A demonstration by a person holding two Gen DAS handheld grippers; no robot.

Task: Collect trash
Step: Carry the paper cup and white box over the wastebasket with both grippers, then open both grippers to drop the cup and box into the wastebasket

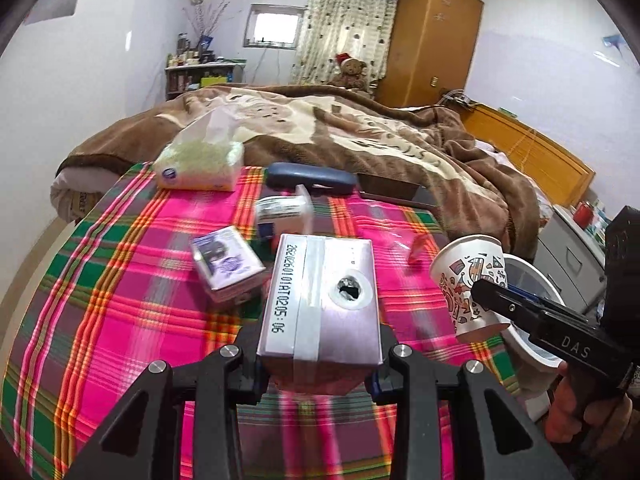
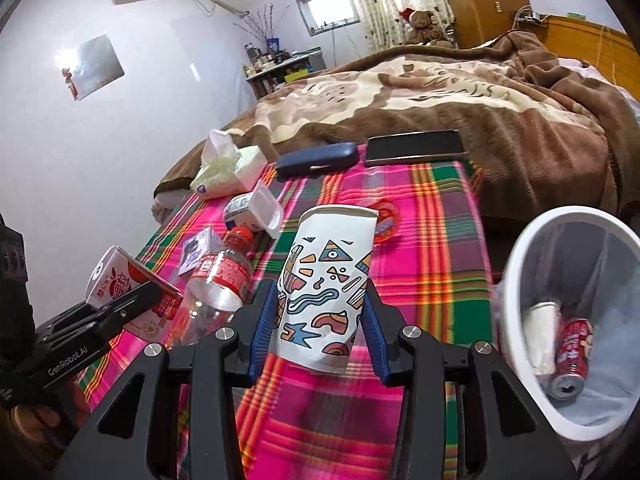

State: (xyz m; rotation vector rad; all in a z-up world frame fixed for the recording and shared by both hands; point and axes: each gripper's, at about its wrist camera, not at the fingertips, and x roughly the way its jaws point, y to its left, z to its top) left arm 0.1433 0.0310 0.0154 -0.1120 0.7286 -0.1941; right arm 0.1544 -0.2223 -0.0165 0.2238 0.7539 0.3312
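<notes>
My left gripper (image 1: 318,364) is shut on a drink carton (image 1: 320,300), silver top with a punched straw hole, held above the plaid tablecloth (image 1: 120,300); from the right wrist view the carton (image 2: 128,292) shows red and white. My right gripper (image 2: 318,340) is shut on a patterned paper cup (image 2: 326,292), held upright over the table, left of the white trash bin (image 2: 568,320). The cup (image 1: 472,280) shows at right in the left wrist view. A clear plastic bottle (image 2: 220,280) with red cap lies on the cloth.
On the table lie a small purple box (image 1: 226,264), a white plastic tub (image 2: 252,208), a tissue pack (image 1: 200,160), a blue glasses case (image 2: 316,160), a phone (image 2: 416,146) and a red wrapper (image 2: 386,220). The bin holds a can (image 2: 572,352). A bed lies behind.
</notes>
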